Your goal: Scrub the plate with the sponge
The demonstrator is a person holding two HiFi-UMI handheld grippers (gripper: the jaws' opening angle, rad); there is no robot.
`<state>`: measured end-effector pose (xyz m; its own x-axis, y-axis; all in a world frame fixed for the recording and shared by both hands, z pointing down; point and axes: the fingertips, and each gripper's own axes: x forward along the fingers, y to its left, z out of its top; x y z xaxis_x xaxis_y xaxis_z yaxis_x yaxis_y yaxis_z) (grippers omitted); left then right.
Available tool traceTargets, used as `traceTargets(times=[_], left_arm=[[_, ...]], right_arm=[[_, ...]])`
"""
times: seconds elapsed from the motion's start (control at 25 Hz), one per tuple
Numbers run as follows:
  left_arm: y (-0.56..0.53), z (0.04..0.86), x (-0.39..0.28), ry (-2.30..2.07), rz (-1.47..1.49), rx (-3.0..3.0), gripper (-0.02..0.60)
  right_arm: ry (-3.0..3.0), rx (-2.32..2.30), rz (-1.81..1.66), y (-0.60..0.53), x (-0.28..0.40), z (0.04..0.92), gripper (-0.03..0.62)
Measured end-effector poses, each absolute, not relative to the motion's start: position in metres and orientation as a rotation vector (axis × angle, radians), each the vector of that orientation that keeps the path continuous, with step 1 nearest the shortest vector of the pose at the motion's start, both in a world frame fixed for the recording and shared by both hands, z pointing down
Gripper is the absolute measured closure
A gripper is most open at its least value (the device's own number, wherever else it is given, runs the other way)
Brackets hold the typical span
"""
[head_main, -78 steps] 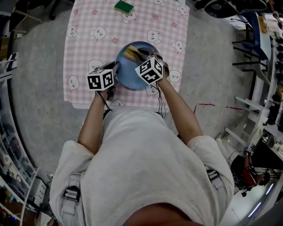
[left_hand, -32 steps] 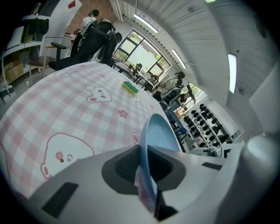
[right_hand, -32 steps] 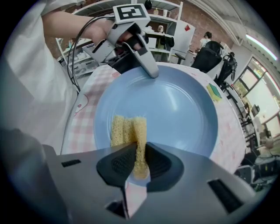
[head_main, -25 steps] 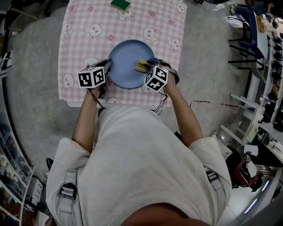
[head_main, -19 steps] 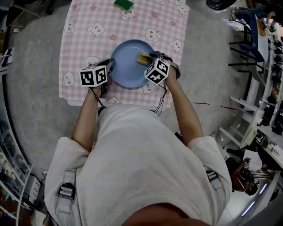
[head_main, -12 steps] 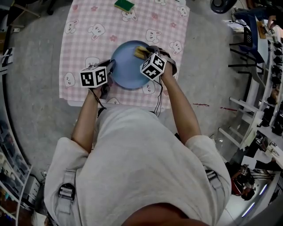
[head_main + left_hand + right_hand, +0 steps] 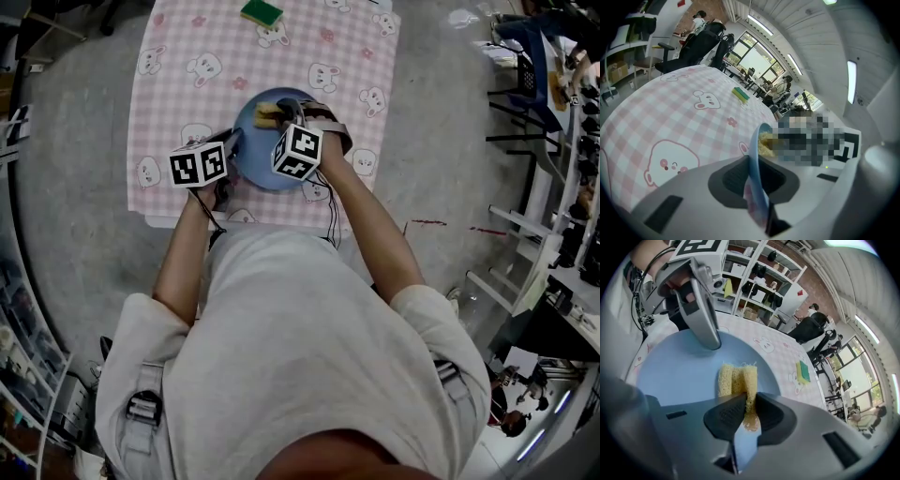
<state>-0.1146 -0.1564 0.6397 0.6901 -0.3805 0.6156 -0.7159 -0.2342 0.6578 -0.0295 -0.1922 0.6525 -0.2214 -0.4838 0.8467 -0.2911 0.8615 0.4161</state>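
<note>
The left tool [image 7: 757, 187] is clamping the rim of the plate [image 7: 251, 155], which is lying on the worktop [image 7: 187, 84]. The right tool [image 7: 747, 412] is pinching the sponge [image 7: 737, 378] and pressing it on the plate's far part. Scrubbing is seemingly going on mid-way. No dirt is showing, so what is remaining is hard to judge.

The right tongs [image 7: 286, 114] cover most of the blue plate [image 7: 249, 142] from overhead.

grey floor [image 7: 75, 234] — shelves [image 7: 759, 287], office chairs [image 7: 701, 44], windows [image 7: 752, 58] — ceiling strip lights [image 7: 851, 75]
</note>
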Motion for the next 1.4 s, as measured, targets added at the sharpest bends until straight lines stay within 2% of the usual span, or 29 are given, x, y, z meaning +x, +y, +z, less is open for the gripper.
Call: traceTargets(times=[0.52,0.96,1.4], left_arm=[[-0.160,0.649,-0.120,-0.882,0.394,1.830,0.531],[-0.153,0.654,-0.122,-0.852,0.354,1.795,0.528],[-0.154,0.650,-0.118,-0.859,0.366,1.833,0.526]], right_arm=[[-1.911,0.378,-0.196,-0.115,-0.065,0.660,0.533],[-1.827,0.442,-0.015,-0.071,0.003,0.683,0.533],[-1.727,0.678,0.112,-0.135,0.059,0.683,0.533]])
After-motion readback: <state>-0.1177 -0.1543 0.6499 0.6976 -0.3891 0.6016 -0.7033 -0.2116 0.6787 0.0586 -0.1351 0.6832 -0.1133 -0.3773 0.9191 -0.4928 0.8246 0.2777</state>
